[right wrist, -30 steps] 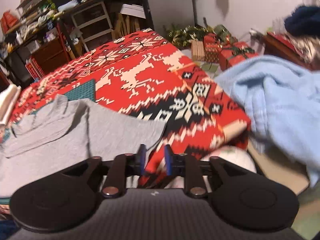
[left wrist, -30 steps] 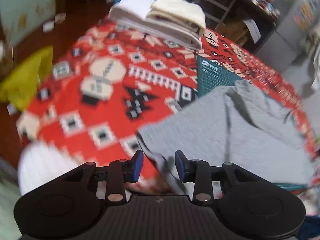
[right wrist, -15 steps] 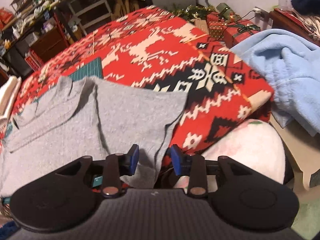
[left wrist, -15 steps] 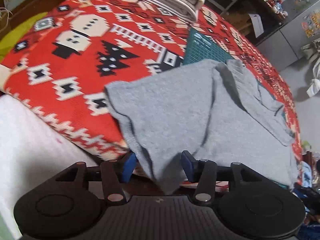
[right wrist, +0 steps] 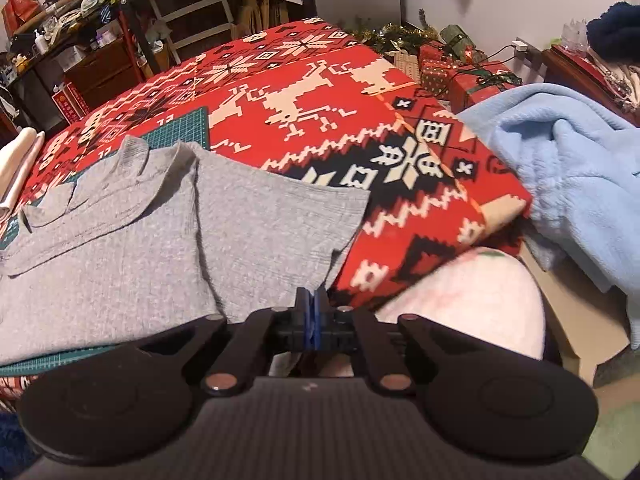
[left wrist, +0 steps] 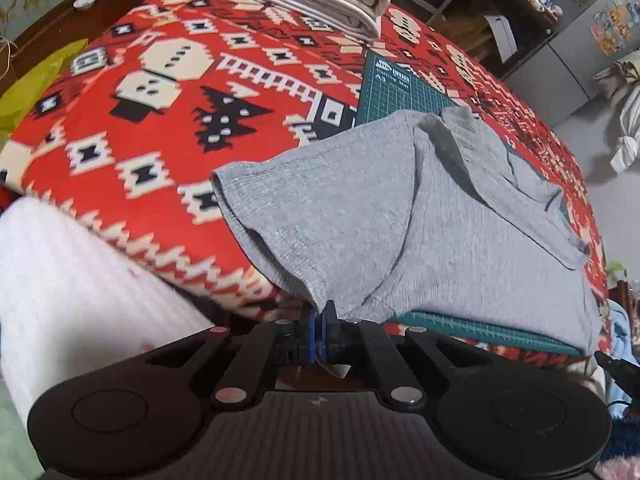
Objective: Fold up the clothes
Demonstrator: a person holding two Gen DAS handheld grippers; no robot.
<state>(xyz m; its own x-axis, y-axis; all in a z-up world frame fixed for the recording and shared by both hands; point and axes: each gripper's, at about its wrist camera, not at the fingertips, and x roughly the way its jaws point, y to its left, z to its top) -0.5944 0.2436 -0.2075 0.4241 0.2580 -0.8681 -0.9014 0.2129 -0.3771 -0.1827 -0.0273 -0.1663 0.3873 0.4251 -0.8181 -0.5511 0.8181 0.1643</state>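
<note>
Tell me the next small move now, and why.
Probably lift both grippers together and carry the near hem toward the collar. The left gripper and right gripper are each shut on a near corner of the grey shirt, which lies flat on the mat.

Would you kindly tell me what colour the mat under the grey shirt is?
Dark green with a pale grid, the cutting mat shows best in the left wrist view.
</note>
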